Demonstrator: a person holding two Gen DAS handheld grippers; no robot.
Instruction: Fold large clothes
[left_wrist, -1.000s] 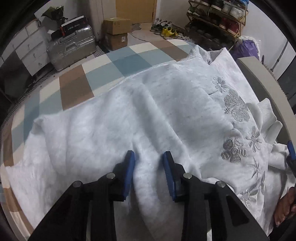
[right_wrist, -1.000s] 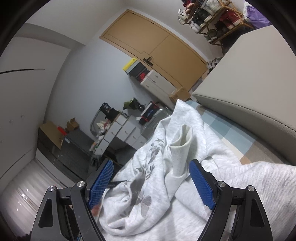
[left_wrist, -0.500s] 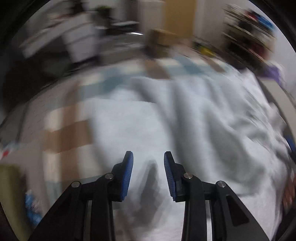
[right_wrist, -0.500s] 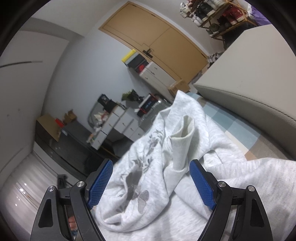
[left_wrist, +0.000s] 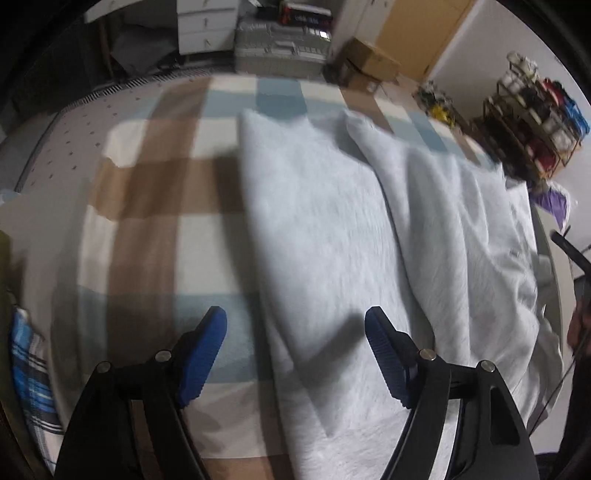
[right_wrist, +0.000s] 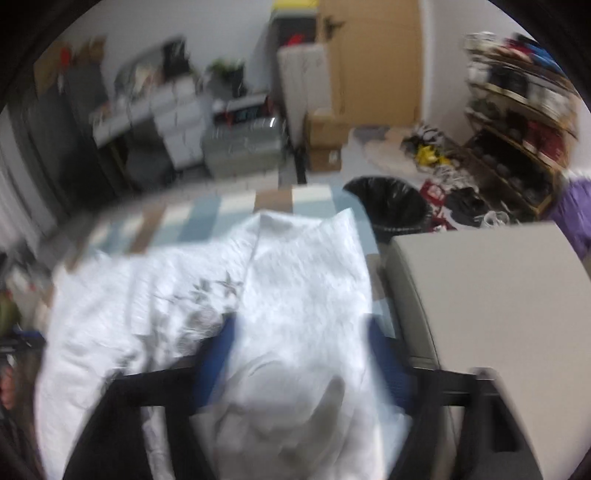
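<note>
A pale grey sweatshirt (left_wrist: 332, 236) lies spread over a bed covered by a checked sheet (left_wrist: 147, 192) in brown, blue and cream squares. Its left edge runs from far to near down the middle of the left wrist view, leaving the sheet bare on the left. A long fold ridge crosses the cloth toward the right. The left hand-held gripper (left_wrist: 295, 347) hangs over that left edge with its blue pads spread and opening; the cloth edge lies below the gap, and the pads do not press it.

In the blurred right wrist view the right hand-held gripper (right_wrist: 299, 358) is closing, with a bunch of the sweatshirt (right_wrist: 295, 295) between its blue pads; the blur hides whether they press it. Grey flower embroidery (right_wrist: 210, 295) shows on the cloth to the left.

Beyond the far end of the bed stand a silver suitcase (left_wrist: 280, 48), cardboard boxes (left_wrist: 373, 62), white drawers (left_wrist: 205, 26) and a tan door (right_wrist: 373, 59). A shoe rack (left_wrist: 535, 114) fills the far right, with a black-lined bin (right_wrist: 391, 206) near the bed corner. A beige padded headboard (right_wrist: 487, 295) rises at the right
</note>
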